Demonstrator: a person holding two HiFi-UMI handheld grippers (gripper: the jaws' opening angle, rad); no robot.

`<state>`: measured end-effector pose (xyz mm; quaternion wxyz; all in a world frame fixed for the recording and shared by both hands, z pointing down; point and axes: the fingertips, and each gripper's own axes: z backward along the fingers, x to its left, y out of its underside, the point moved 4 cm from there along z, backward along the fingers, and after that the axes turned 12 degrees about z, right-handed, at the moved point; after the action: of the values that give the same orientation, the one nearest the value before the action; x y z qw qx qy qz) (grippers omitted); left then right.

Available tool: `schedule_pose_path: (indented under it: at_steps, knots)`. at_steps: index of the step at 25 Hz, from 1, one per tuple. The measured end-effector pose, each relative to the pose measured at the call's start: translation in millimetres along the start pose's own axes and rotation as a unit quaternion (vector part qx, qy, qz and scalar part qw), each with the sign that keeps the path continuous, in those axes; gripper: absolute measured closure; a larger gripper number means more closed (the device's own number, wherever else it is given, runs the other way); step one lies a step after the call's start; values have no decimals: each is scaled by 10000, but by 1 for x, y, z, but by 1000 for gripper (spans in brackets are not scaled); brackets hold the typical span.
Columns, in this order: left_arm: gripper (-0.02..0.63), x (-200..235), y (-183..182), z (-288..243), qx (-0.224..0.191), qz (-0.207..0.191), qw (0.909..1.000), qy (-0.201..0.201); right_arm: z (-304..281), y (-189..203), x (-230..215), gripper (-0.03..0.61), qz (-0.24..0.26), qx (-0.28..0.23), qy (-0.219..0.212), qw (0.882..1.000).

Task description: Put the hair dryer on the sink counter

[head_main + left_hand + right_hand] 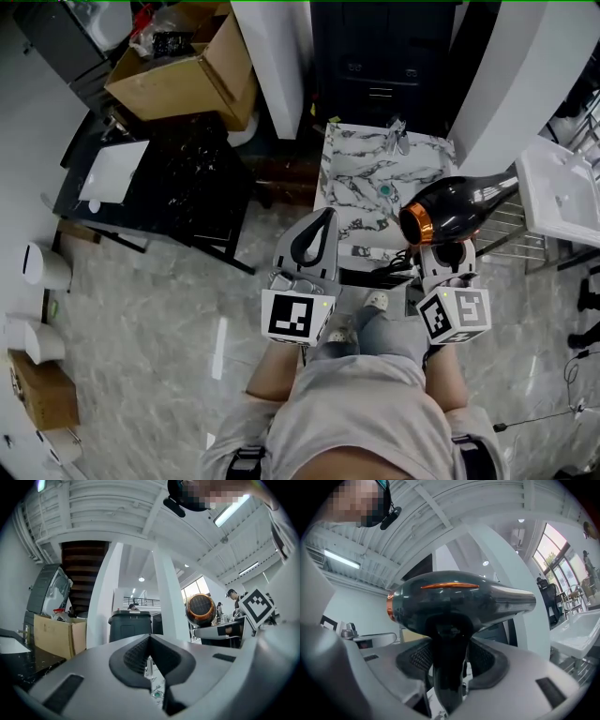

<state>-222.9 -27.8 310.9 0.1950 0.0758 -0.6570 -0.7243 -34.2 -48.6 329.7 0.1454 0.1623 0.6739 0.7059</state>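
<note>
- Right hand-held gripper (446,255): the jaws stand wide and are closed on the handle of the hair dryer (457,208). In the right gripper view the pads (483,660) press the handle from both sides, below the dryer's body (459,603).
- Hair dryer: it is carried in the air and rests on nothing. The body lies roughly level, with the orange ring (419,225) toward the person's left and the nozzle (497,187) pointing right and away. In the head view it hangs at the near right corner of the marble sink surface (361,173).
- Left hand-held gripper (317,234): the jaws are together with only a thin slit between them, and they hold nothing (151,670). It hovers over the near edge of the same surface.
- Step in hand (judged): carrying the dryer to its place.
- To do it well:
  - Move forward and left until the whole body is over bare marble, clear of the tap (397,137) and the basin hollow.
  - Lower it with the body kept level, so that it settles on its side.
  - Part the jaws only once the surface bears its weight, since the nozzle end could otherwise tip it off the edge.
- Count:
  - one hair dryer
  - two hand-held grippers
  - one marble sink surface with one tap
  - one white basin (562,192) at the right
  - one cardboard box (183,75)
  - one dark table (178,183) at the left
</note>
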Motion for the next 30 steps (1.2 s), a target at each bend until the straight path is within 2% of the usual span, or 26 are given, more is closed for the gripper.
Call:
schedule_pose_path:
  at_steps: [5,18,30]
  knots:
    - [600,4,7,-28,60,6,9999,106,-19,10,-25,376,-90,174,224,9996]
    - [600,7,28,-137,284,103,9988,375,-88,40,-98,370,-399,571,402,9968]
    - [600,10,59,-208,576,189,9980,180,-150,91,-162,368,-658,1111,350,9910]
